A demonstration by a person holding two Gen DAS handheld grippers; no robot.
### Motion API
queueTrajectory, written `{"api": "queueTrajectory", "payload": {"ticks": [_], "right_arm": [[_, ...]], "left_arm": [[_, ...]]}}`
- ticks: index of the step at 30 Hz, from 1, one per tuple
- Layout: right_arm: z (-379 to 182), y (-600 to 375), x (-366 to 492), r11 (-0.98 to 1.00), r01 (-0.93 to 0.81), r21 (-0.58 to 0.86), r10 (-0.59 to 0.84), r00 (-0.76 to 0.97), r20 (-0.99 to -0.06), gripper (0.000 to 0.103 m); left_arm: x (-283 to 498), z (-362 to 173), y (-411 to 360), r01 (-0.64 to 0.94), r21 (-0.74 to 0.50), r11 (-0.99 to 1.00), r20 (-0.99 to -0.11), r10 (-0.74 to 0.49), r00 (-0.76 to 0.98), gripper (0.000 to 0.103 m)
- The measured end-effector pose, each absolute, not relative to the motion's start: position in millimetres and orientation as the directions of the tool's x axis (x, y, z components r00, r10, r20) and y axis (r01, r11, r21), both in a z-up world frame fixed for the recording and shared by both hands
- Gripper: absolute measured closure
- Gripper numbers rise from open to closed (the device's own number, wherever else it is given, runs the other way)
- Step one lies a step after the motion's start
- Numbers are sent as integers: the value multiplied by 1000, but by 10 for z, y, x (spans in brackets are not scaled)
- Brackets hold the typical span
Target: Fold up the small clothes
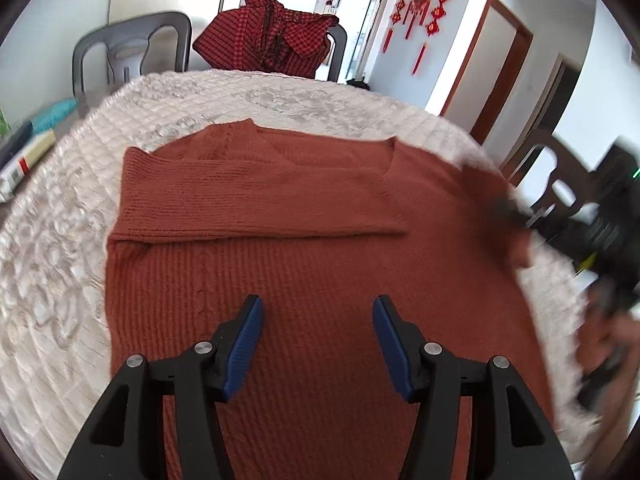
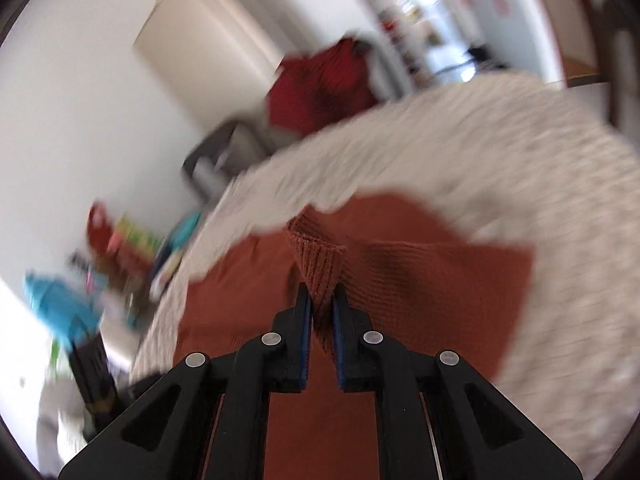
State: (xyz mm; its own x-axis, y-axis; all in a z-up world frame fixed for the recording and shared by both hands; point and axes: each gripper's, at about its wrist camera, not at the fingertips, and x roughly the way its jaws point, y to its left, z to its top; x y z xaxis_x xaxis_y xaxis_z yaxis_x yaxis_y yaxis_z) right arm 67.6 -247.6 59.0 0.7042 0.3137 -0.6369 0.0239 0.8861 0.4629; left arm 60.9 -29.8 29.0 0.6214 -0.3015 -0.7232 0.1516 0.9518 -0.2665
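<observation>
- One rust-red knit sweater (image 1: 304, 216) lies spread on a white quilted cover (image 1: 60, 248), its neck toward the far edge.
- We see one sleeve folded flat across the chest, its lower edge running as a straight line over the body.
- We hold the left gripper (image 1: 318, 312) above the lower body of the sweater, its blue pads (image 1: 244, 352) spread wide with nothing between them.
- We have the right gripper (image 2: 322, 300) clenched on a ribbed cuff (image 2: 318, 260) of the sweater, which stands up between the closed jaws while the rest of the sleeve trails down to the cover.
- In the left view that gripper shows only as a dark blur at the sweater's right edge.
- Beyond the far edge we see a grey chair (image 1: 132, 52) and a red checked garment (image 1: 272, 36) draped over a second chair.
- Red hanging ornaments (image 1: 420, 12) decorate the far wall beside a brown-framed door (image 1: 492, 68).
- Books (image 1: 28, 152) sit left of the cover; the right view is too blurred for finer detail.
</observation>
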Motion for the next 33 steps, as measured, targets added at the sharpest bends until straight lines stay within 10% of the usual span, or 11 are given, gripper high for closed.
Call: {"api": "queueTrajectory", "payload": {"ticks": [7,19,27,33], "right_arm": [[237,-2141,669,899,-72,432,388,589,-709,60],[246,-2420,163,923,-44,382,326,617,-717,60],[204,-2469,121,918,-50,393,338,616,-711,60],[188,-2494,88,912,-49,408,349,617,-705,60]], "left_arm": [[702,507,-389,200,-325,924,-685,-376,623,43],[1131,236,-968,249,-474,844,-723,-535,436,44],[1223,194,-1079,215,-527,823,-721,-566,400,89],[1246,479,-1130,294,-511,808,-658,-587,472,92]]}}
